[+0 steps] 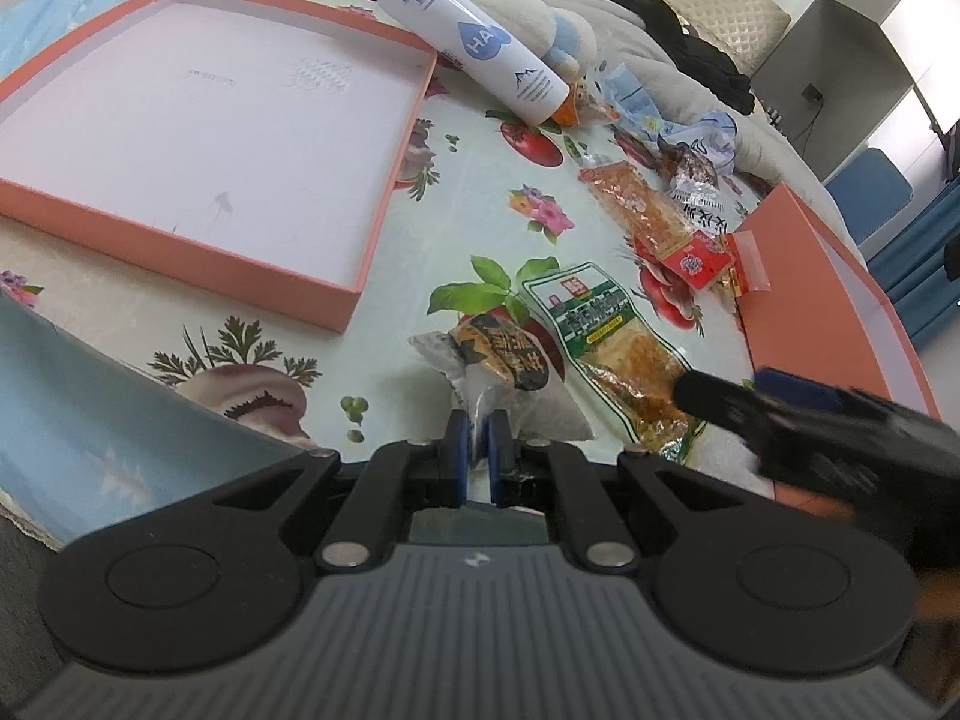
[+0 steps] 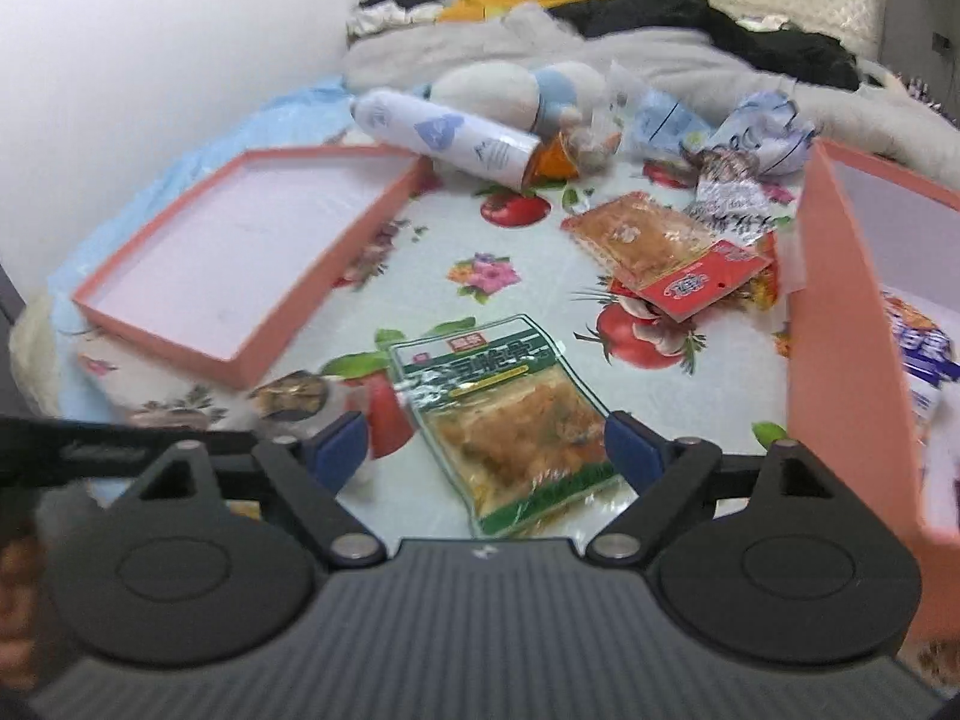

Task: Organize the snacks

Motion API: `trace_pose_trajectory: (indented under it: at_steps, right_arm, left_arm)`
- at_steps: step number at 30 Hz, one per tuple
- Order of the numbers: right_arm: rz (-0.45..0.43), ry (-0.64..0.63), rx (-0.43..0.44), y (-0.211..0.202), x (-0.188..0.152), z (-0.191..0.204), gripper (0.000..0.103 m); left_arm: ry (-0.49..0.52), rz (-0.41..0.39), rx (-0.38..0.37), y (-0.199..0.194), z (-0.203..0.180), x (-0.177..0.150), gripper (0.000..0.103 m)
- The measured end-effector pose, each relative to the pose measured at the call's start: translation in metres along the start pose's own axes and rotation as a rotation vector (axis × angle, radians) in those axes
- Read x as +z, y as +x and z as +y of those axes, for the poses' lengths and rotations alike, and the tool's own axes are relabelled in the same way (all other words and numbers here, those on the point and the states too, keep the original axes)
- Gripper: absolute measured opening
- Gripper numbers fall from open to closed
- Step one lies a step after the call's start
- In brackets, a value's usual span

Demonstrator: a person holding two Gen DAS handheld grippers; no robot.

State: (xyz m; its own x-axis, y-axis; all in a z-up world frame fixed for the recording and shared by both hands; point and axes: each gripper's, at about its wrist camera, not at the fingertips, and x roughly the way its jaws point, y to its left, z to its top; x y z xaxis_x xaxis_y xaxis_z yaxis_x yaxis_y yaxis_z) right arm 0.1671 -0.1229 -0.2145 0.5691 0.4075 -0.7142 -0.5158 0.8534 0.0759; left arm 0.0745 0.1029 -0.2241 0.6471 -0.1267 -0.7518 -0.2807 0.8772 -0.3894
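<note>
A green-labelled snack pouch [image 2: 510, 420] with a clear window showing orange-brown food lies flat at lower centre of the right view. A small dark-and-silver snack packet [image 1: 498, 372] sits low in the centre of the left view, its crimped end pinched. Further up right lie a clear orange packet [image 2: 636, 237] and, overlapping it, a red packet [image 2: 699, 285]. A shallow pink tray [image 1: 354, 294], empty, lies at upper left.

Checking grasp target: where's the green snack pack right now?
In the right wrist view the green snack pack lies flat on the floral cloth, between the open right gripper's fingers, left of the orange box wall.
</note>
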Motion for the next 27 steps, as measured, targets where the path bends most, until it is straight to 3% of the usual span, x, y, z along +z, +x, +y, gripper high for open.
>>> trace_pose_trajectory:
  at_steps: [9,12,15,17,23,25,27]
  right_arm:
    - [0.139,-0.112,-0.075,0.048,0.000,-0.006,0.087]
    - [0.167,-0.120,-0.056,0.054,-0.002,-0.012,0.097]
    - [0.190,-0.048,0.008,0.058,-0.002,-0.023,0.097]
    - [0.199,-0.073,0.022,0.060,-0.007,-0.020,0.098]
    - [0.155,-0.110,0.042,0.049,-0.014,-0.010,0.074]
    - [0.139,-0.114,0.047,0.044,-0.016,-0.006,0.056]
    - [0.133,-0.113,0.049,0.041,-0.016,-0.004,0.044]
  left_arm:
    - [-0.012,0.003,-0.011,-0.001,0.004,-0.003,0.007]
    - [-0.013,0.003,-0.013,-0.001,0.005,-0.003,0.007]
    - [-0.017,0.003,-0.016,0.000,0.005,-0.003,0.007]
    - [-0.016,0.003,-0.016,0.000,0.005,-0.003,0.007]
    - [-0.016,-0.001,-0.012,-0.001,0.003,0.000,0.007]
    - [-0.023,-0.007,-0.014,-0.001,0.002,0.001,0.007]
    - [-0.029,-0.013,-0.018,-0.002,0.002,0.001,0.007]
